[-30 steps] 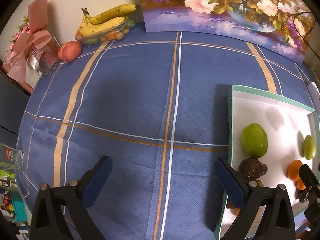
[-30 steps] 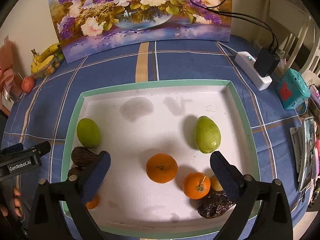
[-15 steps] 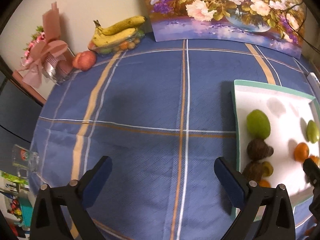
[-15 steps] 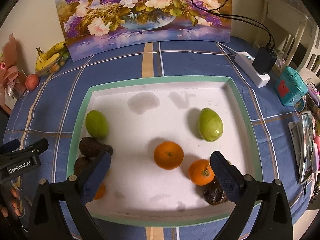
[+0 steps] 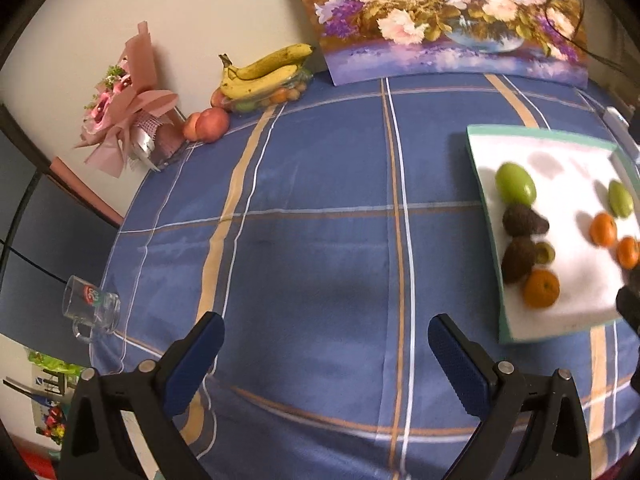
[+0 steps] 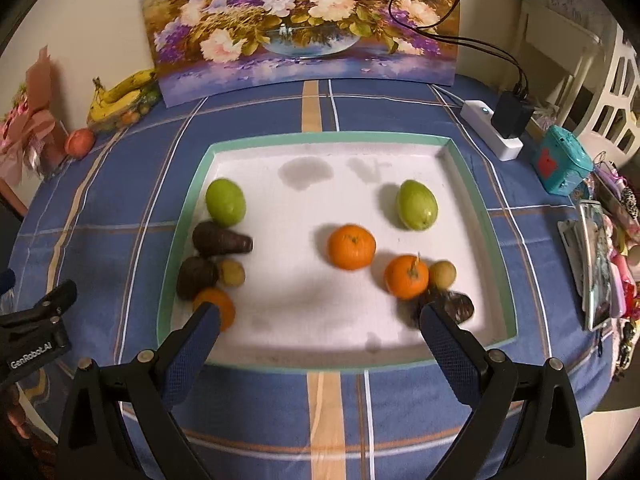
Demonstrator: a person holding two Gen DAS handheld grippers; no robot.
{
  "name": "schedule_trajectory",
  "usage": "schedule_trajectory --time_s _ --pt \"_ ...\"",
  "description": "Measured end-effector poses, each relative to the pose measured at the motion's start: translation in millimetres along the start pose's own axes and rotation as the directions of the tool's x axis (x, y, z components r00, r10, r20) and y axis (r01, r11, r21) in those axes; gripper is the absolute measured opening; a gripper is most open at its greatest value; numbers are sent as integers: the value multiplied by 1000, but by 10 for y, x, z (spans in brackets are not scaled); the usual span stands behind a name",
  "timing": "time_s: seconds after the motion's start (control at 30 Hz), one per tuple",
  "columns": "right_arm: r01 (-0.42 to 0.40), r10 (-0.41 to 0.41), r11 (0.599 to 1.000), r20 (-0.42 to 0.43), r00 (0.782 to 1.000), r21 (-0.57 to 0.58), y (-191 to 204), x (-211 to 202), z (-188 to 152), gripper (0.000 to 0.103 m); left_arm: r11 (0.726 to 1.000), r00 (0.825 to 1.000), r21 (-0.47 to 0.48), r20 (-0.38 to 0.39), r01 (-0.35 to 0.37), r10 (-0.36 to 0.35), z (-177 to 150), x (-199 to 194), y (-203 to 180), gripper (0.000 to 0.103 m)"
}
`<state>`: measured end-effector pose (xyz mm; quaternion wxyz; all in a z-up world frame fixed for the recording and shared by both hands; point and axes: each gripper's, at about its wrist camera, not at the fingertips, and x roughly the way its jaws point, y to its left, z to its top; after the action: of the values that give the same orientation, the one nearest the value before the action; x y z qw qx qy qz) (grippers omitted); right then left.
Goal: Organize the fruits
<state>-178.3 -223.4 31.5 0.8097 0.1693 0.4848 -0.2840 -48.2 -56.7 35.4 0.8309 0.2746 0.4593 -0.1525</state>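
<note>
While spread wide and empty, right gripper [image 6: 318,330] hovering over near edge of white tray [image 6: 502,276]. Left gripper [image 5: 326,338] likewise spread, holding nothing, above bare blue tablecloth [image 5: 320,248] left of tray. Along tray's left edge: green fruit [image 6: 225,202], two dark avocados [image 6: 218,239], small yellowish fruit [image 6: 233,273], orange [image 6: 219,307] at near left corner. Toward right side: second green fruit [image 6: 416,205], two oranges [image 6: 352,246], small pale fruit, possibly another avocado [image 6: 460,307], blurred. Bananas [image 5: 262,72] at tablecloth's far left corner.
</note>
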Motion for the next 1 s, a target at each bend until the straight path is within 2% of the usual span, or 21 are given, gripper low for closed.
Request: schedule_trajectory --time_s 0.33,1.0 --pt "17 -16 998 27 1000 -58 126 -194 -237 100 999 999 -28 -37 26 -27 -75 -20 66 103" --pt "24 -23 998 19 1000 -66 153 -183 -240 100 999 999 -25 -37 34 -35 -73 -27 80 103"
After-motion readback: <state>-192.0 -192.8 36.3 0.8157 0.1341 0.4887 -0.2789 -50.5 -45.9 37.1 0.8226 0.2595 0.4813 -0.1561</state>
